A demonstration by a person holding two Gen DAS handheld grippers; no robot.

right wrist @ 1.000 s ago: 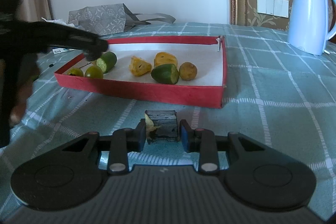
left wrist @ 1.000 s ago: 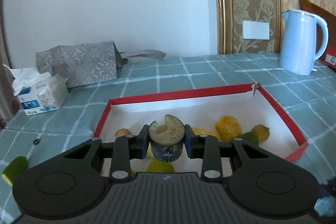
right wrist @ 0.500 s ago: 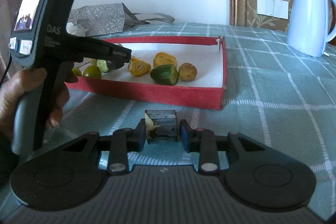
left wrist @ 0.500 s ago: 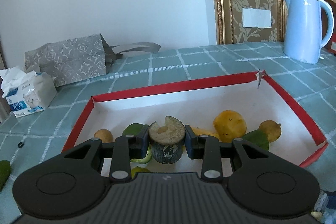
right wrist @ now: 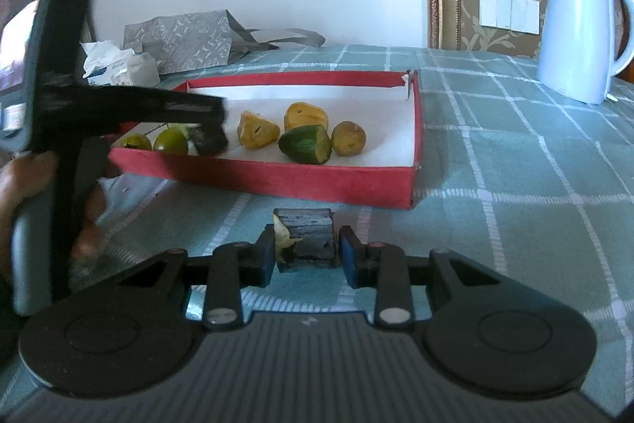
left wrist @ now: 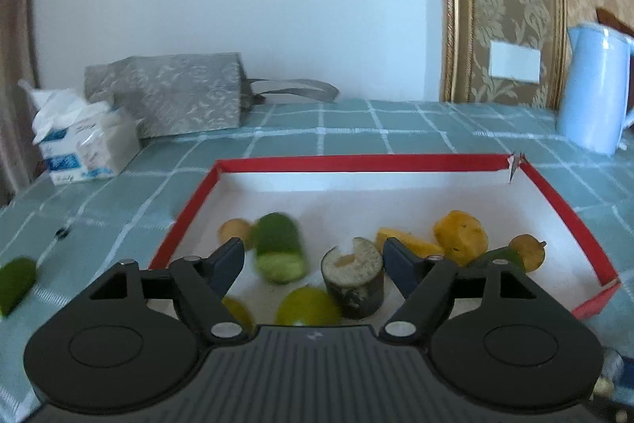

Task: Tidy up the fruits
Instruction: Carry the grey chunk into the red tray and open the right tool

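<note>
A red-rimmed tray (left wrist: 356,162) with a white floor holds several fruit pieces. My left gripper (left wrist: 313,258) is open over its near left part. A dark stub with a pale cut top (left wrist: 353,280) stands free on the tray floor between the open fingers. A cut green piece (left wrist: 279,252), a yellow chunk (left wrist: 459,237) and limes (left wrist: 307,308) lie around it. In the right wrist view my right gripper (right wrist: 307,248) is shut on a dark grey piece (right wrist: 307,233) with a yellow scrap, low over the tablecloth in front of the tray (right wrist: 277,177).
A blue kettle (left wrist: 594,90) stands at the back right. A grey bag (left wrist: 166,94) and a tissue pack (left wrist: 83,145) are at the back left. A green piece (left wrist: 16,284) lies on the cloth left of the tray.
My left gripper has opened and let go of the dark stub, which now stands in the tray. The right gripper has not moved.
</note>
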